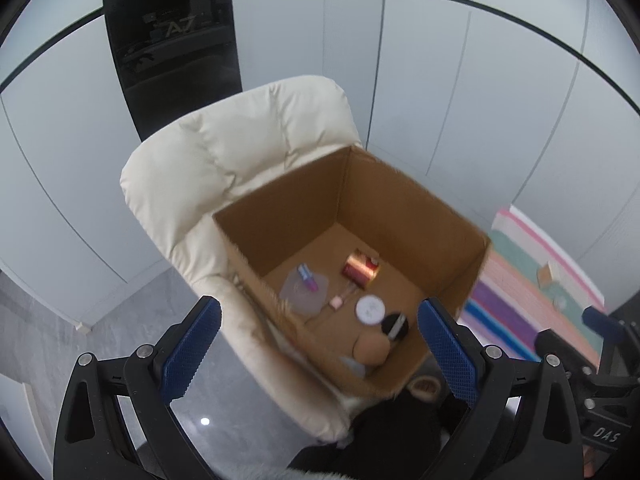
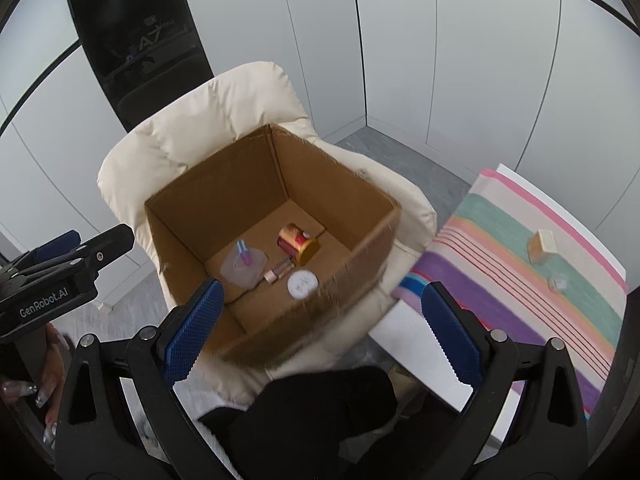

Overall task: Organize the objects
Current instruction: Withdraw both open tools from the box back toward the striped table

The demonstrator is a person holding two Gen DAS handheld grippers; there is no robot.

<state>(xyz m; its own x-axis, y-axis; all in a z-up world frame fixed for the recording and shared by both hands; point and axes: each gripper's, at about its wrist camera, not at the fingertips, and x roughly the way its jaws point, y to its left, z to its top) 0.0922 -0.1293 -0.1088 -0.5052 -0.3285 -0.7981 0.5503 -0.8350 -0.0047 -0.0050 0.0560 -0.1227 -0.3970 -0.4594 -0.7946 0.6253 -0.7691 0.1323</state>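
Both grippers — left gripper (image 1: 320, 344), right gripper (image 2: 320, 332) — gape wide, empty; small block (image 2: 542, 245) looks light, rigid — pinch its flat sides.

even, soft indoor light, faint shadows. one glare spot on the floor (image 1: 205, 421). box (image 1: 352, 240) ahead of the claw smeared by motion blur. fisheye bends edges, dark corners.

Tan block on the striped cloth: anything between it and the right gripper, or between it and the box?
Nothing visible. The right gripper is open and empty, and bare striped cloth lies between it and the tan block. A small clear item sits beside the block, off that line. The cardboard box is open-topped, with free floor space inside.
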